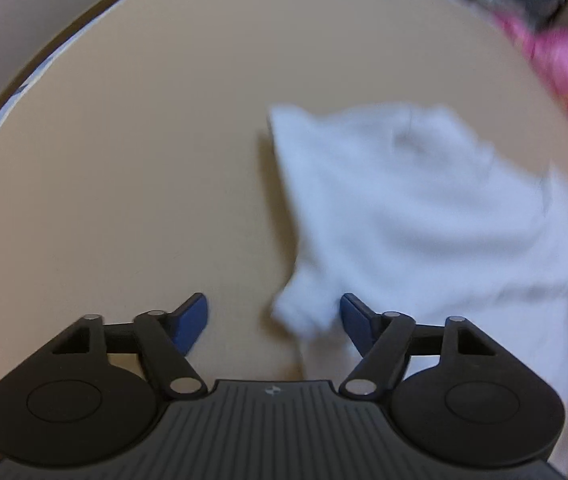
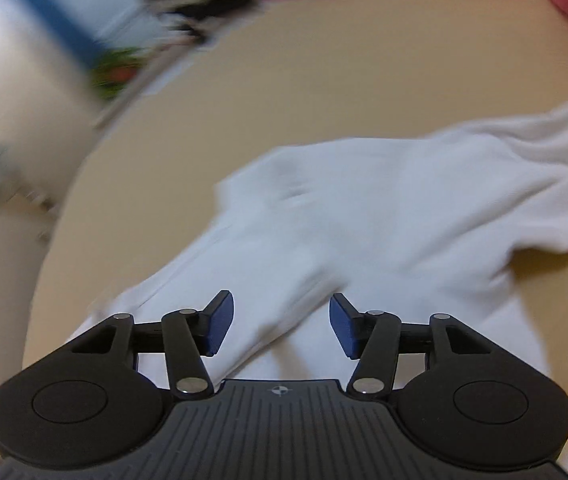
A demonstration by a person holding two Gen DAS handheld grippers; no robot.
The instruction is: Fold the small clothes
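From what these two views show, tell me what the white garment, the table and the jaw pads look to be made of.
White garment: soft knit cloth, probably cotton; matte, it lies in limp folds and creases.
Table: a smooth, matte beige top, laminate or painted board perhaps; no grain shows, and blur hides detail.
Pads: blue, matte, likely rubber or soft plastic, on black plastic arms.

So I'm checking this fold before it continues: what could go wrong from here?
1. Both claws are open and grip nothing, so the white garment lies loose and rumpled; a fold may slump.
2. A corner sits between the left claw pads; closing could pinch the wrong layer.
3. The pink garment lies close by on the table and might get dragged in.
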